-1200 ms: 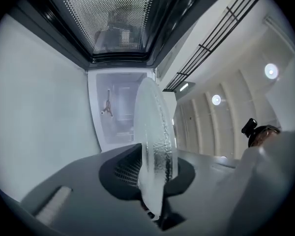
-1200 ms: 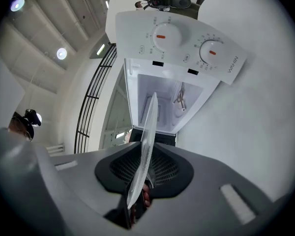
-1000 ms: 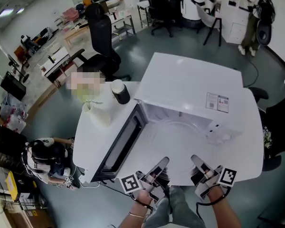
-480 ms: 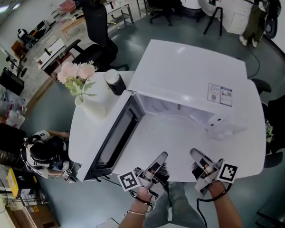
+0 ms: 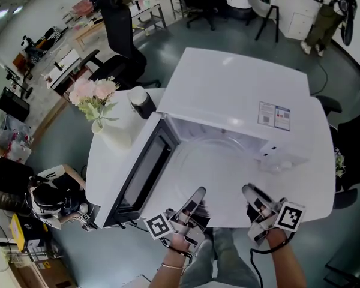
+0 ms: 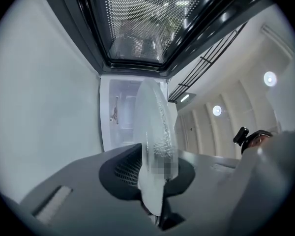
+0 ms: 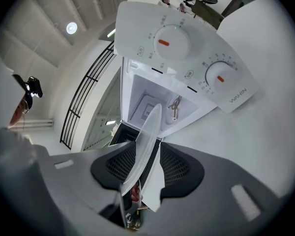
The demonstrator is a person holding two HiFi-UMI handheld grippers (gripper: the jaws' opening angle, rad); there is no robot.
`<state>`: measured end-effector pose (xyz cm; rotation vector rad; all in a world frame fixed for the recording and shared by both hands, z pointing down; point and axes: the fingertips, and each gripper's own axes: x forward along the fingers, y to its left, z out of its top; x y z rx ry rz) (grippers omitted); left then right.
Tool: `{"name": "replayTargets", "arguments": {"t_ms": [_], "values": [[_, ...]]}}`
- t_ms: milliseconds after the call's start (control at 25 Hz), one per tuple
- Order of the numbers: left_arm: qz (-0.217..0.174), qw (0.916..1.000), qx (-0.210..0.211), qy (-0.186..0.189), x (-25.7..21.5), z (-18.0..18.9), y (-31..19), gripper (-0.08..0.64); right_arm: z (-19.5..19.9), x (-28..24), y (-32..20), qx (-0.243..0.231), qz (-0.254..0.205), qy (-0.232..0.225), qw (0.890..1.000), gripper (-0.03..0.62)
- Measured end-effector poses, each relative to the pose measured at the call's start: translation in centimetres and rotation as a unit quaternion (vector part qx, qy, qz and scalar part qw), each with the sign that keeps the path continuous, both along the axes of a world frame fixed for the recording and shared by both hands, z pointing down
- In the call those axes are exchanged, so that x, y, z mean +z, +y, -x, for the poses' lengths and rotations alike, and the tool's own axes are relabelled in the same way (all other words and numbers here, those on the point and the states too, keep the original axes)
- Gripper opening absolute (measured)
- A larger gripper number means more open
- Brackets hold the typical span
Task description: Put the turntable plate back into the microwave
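The white microwave [image 5: 240, 95] stands with its door [image 5: 145, 173] swung open to the left. The clear glass turntable plate [image 5: 219, 161] lies level in the mouth of the cavity, hard to make out in the head view. My left gripper [image 5: 196, 200] is shut on the plate's near rim [image 6: 155, 132], which its pads pinch. My right gripper [image 5: 252, 197] has just been opening its jaws. The plate's rim [image 7: 146, 136] still stands between them, with a gap to the right pad. The control panel with two dials [image 7: 187, 48] shows above it.
The microwave sits on a white round table [image 5: 105, 179], with a vase of pink flowers [image 5: 99, 104] and a dark lidded cup [image 5: 141, 102] at its back left. An office chair [image 5: 123, 38] stands behind. A person sits at lower left [image 5: 51, 197].
Both grippers have stayed at the microwave's open front with the plate. The right gripper has rolled a little. The head view has shifted slightly.
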<state>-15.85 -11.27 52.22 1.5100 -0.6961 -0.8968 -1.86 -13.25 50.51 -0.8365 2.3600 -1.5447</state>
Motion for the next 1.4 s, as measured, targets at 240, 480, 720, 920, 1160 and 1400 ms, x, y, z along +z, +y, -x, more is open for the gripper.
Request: {"name": "replayTargets", "arguments": {"t_ms": [240,480,720,920,1160,1400], "values": [[0.0,1.0,-0.003,-0.004,0.0,0.1,-0.5,0.035,-2.4,-0.3,0.2,0.027,-0.008,0.021,0.999,0.137],[0.001,0.9999,-0.008,-0.006,-0.1,-0.1,-0.9,0.035,-6.0,0.3,0.4,0.101,-0.017,0.101,0.99,0.132],[0.003,0.9998,-0.013,-0.012,0.1,-0.1,-1.3,0.035,-8.0,1.6,1.0,0.159,-0.034,0.22,0.962,0.11],[0.01,0.9995,-0.014,-0.027,0.7,-0.2,-1.7,0.035,-8.6,2.2,1.0,0.185,-0.037,0.277,0.942,0.033],[0.02,0.9992,-0.025,-0.023,1.7,-0.2,-2.2,0.035,-8.9,3.1,0.8,0.195,-0.037,0.324,0.925,0.009],[0.021,0.9991,-0.026,-0.025,2.2,0.0,-3.3,0.035,-8.6,3.8,0.5,0.195,-0.043,0.348,0.916,0.009]]}}
